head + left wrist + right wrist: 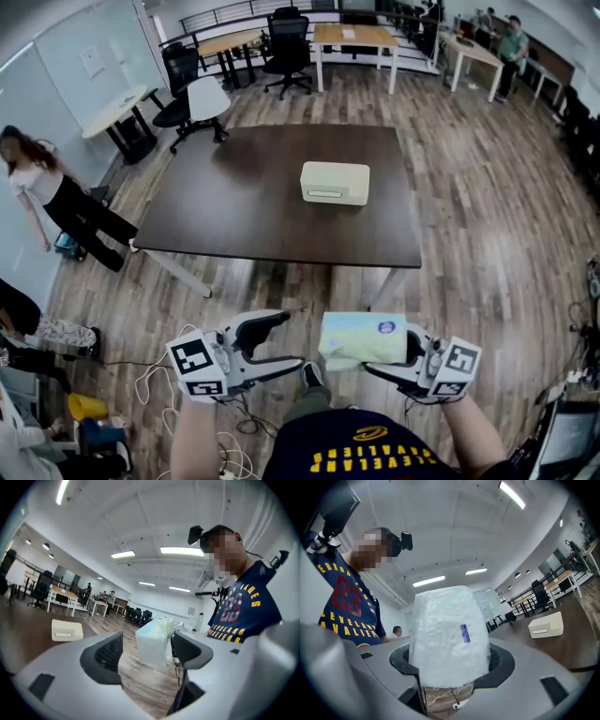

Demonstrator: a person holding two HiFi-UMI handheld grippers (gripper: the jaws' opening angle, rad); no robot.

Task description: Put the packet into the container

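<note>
Right hand-held gripper (377, 354): clamping the pale packet (361, 337), near the person
Left hand-held gripper (277, 344): hanging wide open, gripping nothing
Container (335, 182): sitting far off on the tabletop (244, 206), right of middle

One packet (364, 339), one container (335, 182), two claws (289, 339) (377, 349).

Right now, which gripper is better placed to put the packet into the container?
Right. The right gripper is shut on the packet, while the left gripper stands open and empty. The container sits on the table ahead, apart from both.
</note>
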